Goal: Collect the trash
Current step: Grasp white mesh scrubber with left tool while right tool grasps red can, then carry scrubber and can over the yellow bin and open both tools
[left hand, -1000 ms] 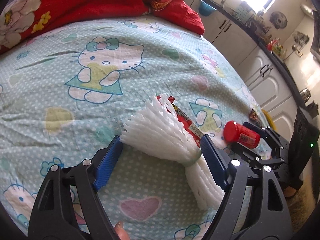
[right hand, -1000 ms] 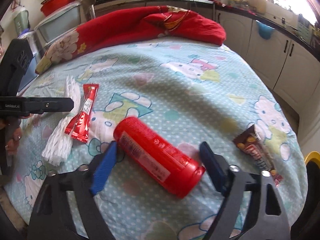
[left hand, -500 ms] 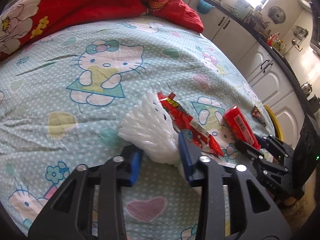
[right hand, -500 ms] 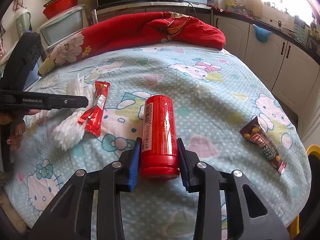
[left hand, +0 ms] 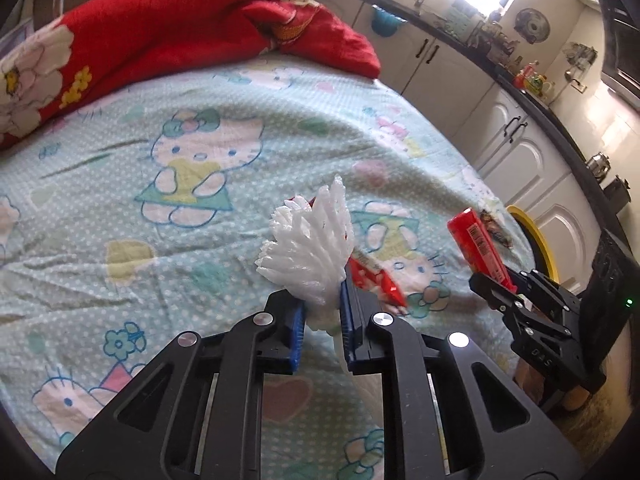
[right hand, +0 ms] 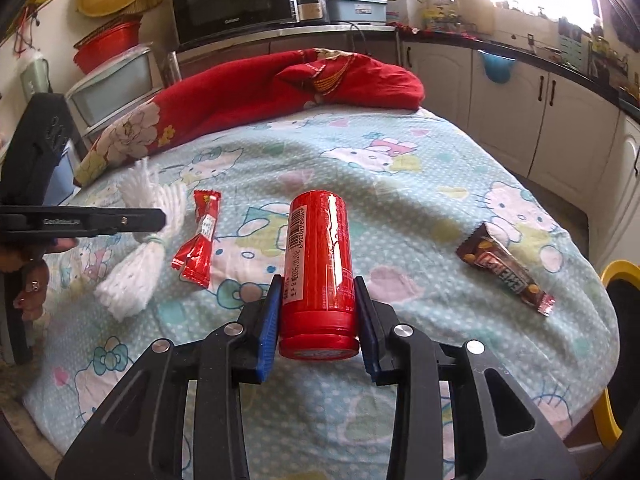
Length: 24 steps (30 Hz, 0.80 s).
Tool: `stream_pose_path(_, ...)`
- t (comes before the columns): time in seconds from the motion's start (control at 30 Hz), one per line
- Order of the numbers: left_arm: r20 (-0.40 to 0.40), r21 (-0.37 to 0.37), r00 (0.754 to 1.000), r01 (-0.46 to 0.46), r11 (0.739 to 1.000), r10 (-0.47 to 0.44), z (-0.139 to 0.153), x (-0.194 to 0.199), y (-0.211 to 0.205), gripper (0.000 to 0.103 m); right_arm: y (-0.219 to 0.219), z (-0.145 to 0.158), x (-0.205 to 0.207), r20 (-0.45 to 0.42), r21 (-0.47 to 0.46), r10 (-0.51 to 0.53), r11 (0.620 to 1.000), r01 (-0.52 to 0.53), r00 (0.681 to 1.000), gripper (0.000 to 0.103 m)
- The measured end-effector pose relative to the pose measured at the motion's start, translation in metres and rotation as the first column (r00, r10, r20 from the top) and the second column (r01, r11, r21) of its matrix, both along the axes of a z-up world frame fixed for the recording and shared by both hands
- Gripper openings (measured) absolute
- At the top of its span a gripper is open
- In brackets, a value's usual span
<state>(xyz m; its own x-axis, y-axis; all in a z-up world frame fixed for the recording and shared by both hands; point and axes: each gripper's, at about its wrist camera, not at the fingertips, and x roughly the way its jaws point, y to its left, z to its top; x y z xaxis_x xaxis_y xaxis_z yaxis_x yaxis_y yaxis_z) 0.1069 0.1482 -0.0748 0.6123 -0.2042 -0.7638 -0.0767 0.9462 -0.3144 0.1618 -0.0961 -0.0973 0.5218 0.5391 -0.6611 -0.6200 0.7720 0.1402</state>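
A white foam fruit net [left hand: 308, 240] stands up between the blue pads of my left gripper [left hand: 322, 300], whose jaws are closing and pinch its tied middle. In the right wrist view the net [right hand: 136, 272] hangs from the left gripper [right hand: 156, 218] down to the sheet. My right gripper [right hand: 317, 284] is shut on a red can [right hand: 318, 256] near its base, and the can [left hand: 478, 242] points up and away from it. A red snack wrapper [right hand: 200, 240] lies flat between the net and the can. A brown chocolate bar wrapper [right hand: 504, 266] lies at the bed's right edge.
The bed has a light blue cartoon-cat sheet [right hand: 400, 200], with a red quilt [right hand: 260, 88] bunched at its far end. A yellow-rimmed bin [right hand: 616, 272] stands on the floor past the bed's right side. White cabinets [right hand: 520, 112] run behind it.
Both grippers went from wide open to closed: the left squeezed the foam net and raised its fanned end, the right clamped the red can, turned it lengthwise and lifted it slightly.
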Motion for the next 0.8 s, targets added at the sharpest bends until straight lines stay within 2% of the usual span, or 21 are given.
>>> stream_pose_path(0.2,0.05,0.021,0.997,0.052,0.998,-0.053,0.02,0.007,-0.021,0.01,-0.019,0.008,-0.001,0.013,0.014,-0.061,0.998,0.06,0.998,0.033)
stream_pose_path(0.43,0.075,0.04,0.988,0.133,0.99,-0.136,0.028,0.032,-0.06,0.01,-0.054,0.019,0.003,0.023,0.033,-0.163,0.986,0.162,0.986,0.033)
stream_pose_path(0.8,0.091,0.054,0.963,0.25,0.967,-0.254,0.033,0.068,-0.128,0.01,-0.116,0.026,0.01,0.029,0.052,-0.323,0.946,0.321,0.946,0.033)
